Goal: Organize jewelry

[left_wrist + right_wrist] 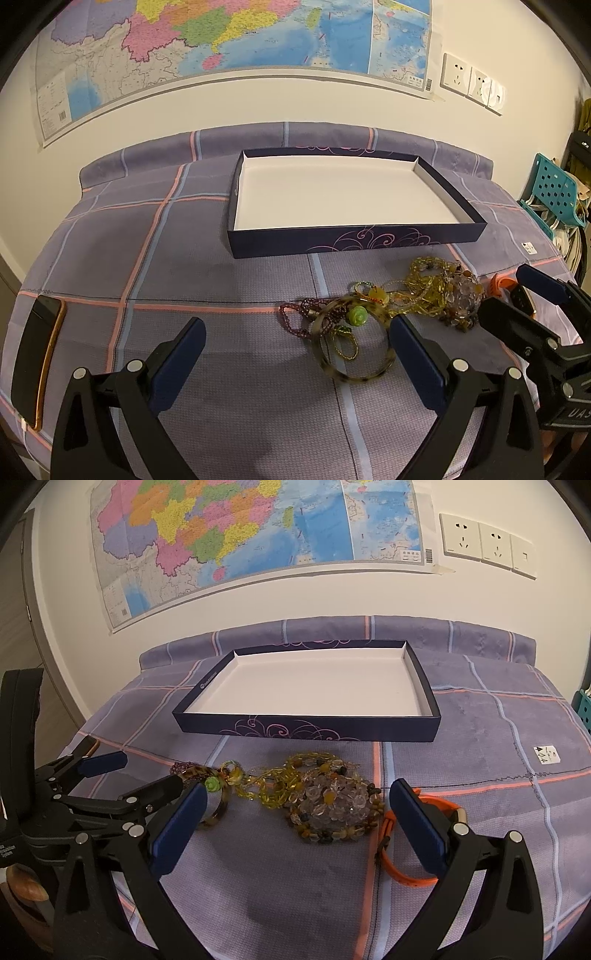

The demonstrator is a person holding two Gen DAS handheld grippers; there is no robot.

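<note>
Two black hand-held grippers with blue finger pads are seen above a bed covered in a purple plaid cloth (480, 716). The left gripper (297, 354) is held with its fingers spread wide and nothing between them; the right gripper (295, 823) is likewise spread apart and empty. A heap of jewelry is laid on the cloth just in front of both: a mottled brown-and-yellow bangle (351, 339) with a small green rose-shaped bead (357, 316) over it, a dark red beaded strand (295, 314), a tangle of yellow glass-bead necklaces (280, 779) and a cluster of clear and amber crystal beads (332, 808). An orange wrist strap (406, 875) is seen just beside the crystal cluster, partly hidden by the right gripper's finger. A shallow dark blue cardboard box lid with a white inside and pink swirls (310, 729) is placed beyond the heap, apart from it, and holds nothing. A black phone with a gold edge (37, 362) is laid at the cloth's left edge.
</note>
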